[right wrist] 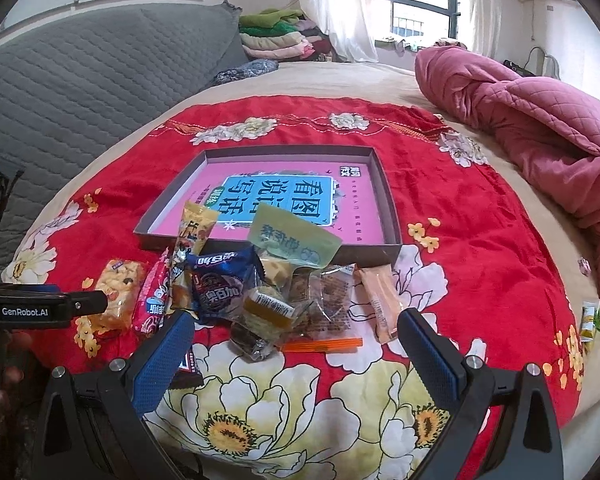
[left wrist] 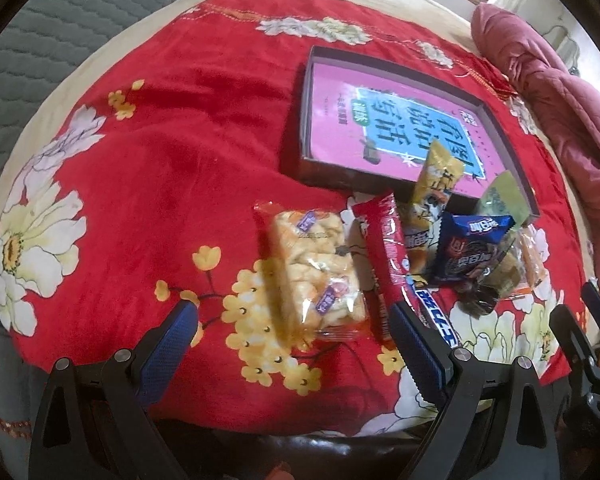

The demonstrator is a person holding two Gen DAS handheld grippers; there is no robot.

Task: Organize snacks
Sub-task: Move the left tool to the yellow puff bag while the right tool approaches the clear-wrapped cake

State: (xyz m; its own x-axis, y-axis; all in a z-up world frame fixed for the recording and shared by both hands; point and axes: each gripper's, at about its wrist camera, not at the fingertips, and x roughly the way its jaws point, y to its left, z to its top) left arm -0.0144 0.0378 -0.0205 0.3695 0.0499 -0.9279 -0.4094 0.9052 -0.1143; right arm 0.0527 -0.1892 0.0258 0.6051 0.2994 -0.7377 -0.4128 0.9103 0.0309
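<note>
Plush red floral blanket (right wrist: pixel 440 208) bears crinkly snack packets (right wrist: pixel 260 288); both grippers (left wrist: pixel 296 320) (right wrist: pixel 296 332) gape empty.

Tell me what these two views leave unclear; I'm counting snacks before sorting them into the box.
- Pile bottom: in the right wrist view the blue packet and green pouch overlap wrappers beneath, so no exact count.
- Dark packet: mostly hidden behind the right gripper finger.
- Small green packets: near the right wrist view's edge, too small to identify.
- Box near corner: in the left wrist view, covered by the yellow wrapper.
</note>
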